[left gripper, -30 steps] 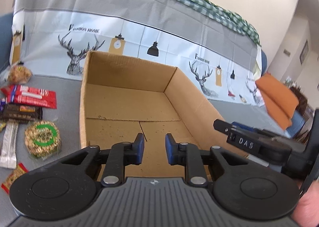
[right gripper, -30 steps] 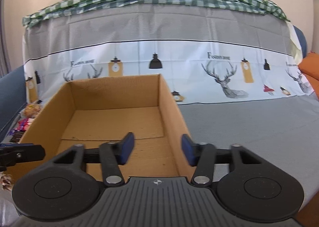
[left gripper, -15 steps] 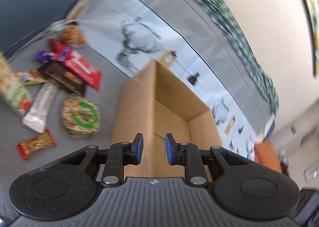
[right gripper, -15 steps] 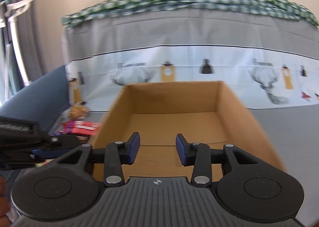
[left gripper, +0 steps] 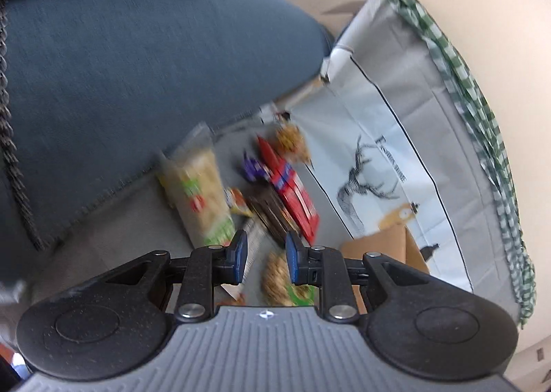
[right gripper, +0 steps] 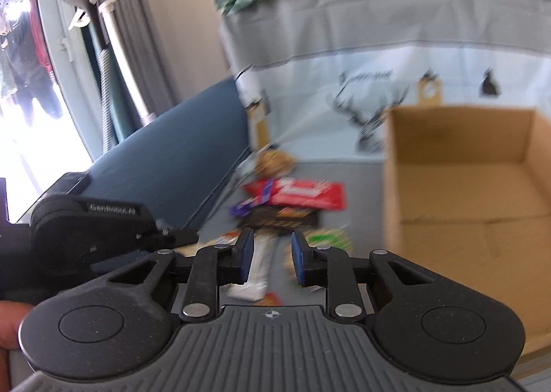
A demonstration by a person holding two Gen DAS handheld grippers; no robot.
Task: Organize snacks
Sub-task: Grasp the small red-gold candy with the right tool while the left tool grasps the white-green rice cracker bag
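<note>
A pile of snacks lies on the grey sofa seat. It holds a red packet point(right gripper: 303, 194), a dark bar point(right gripper: 282, 218), a white stick pack point(right gripper: 258, 268), a round green-labelled cake point(left gripper: 279, 276) and a tall yellow bag point(left gripper: 199, 195). An empty cardboard box point(right gripper: 465, 185) stands to the right of them. My left gripper point(left gripper: 264, 259) is open and empty above the pile. My right gripper point(right gripper: 272, 259) is open and empty, also above the pile. The left gripper's body shows at the left of the right wrist view point(right gripper: 86, 230).
A blue sofa arm point(left gripper: 137, 64) rises just left of the snacks. A deer-print cloth point(right gripper: 396, 89) covers the sofa back behind them. A window and curtain point(right gripper: 69, 47) are at far left.
Both grippers have swung left from over the box to over the snack pile. The right jaws have narrowed; the left view has tilted steeply. Both views are blurred by motion.
</note>
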